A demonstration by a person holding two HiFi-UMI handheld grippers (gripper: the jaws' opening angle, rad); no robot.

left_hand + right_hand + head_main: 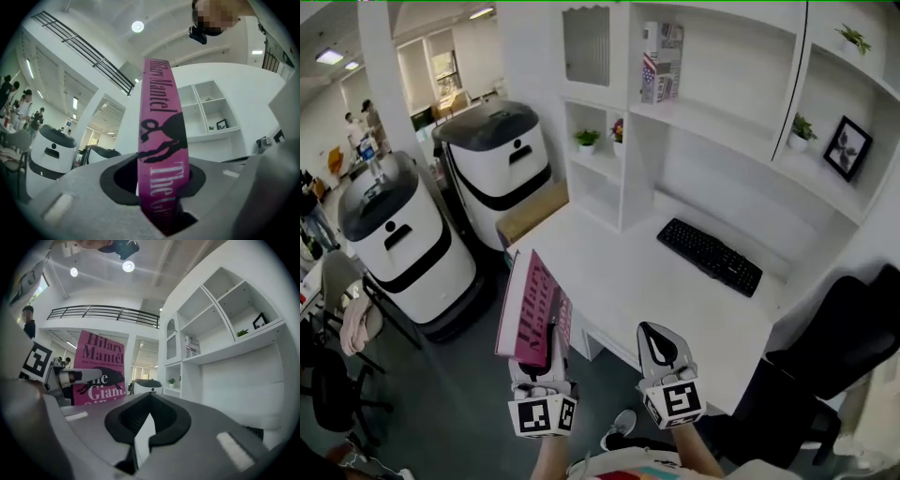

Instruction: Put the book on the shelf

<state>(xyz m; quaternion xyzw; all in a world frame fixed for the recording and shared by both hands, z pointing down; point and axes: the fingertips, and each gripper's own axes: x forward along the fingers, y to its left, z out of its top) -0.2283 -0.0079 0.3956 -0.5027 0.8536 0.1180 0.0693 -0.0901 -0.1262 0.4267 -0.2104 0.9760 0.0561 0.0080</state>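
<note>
A pink book (pixel 530 314) stands upright in my left gripper (pixel 547 354), which is shut on its lower edge, low in the head view just off the white desk's (pixel 619 272) near corner. In the left gripper view the book's spine (pixel 161 140) rises out of the jaws (pixel 161 192). Its pink cover (pixel 98 366) also shows at left in the right gripper view. My right gripper (pixel 652 336) hovers beside the left one, over the desk's front edge, jaw tips together with nothing held (pixel 149 401). The white shelf unit (pixel 712 122) stands behind the desk.
A few books (pixel 661 64) lean on an upper shelf. A black keyboard (pixel 709 255) lies on the desk. Small plants (pixel 587 138) and a framed picture (pixel 847 147) fill other cubbies. Two white-and-black machines (pixel 394 234) stand at left, a black chair (pixel 834 347) at right.
</note>
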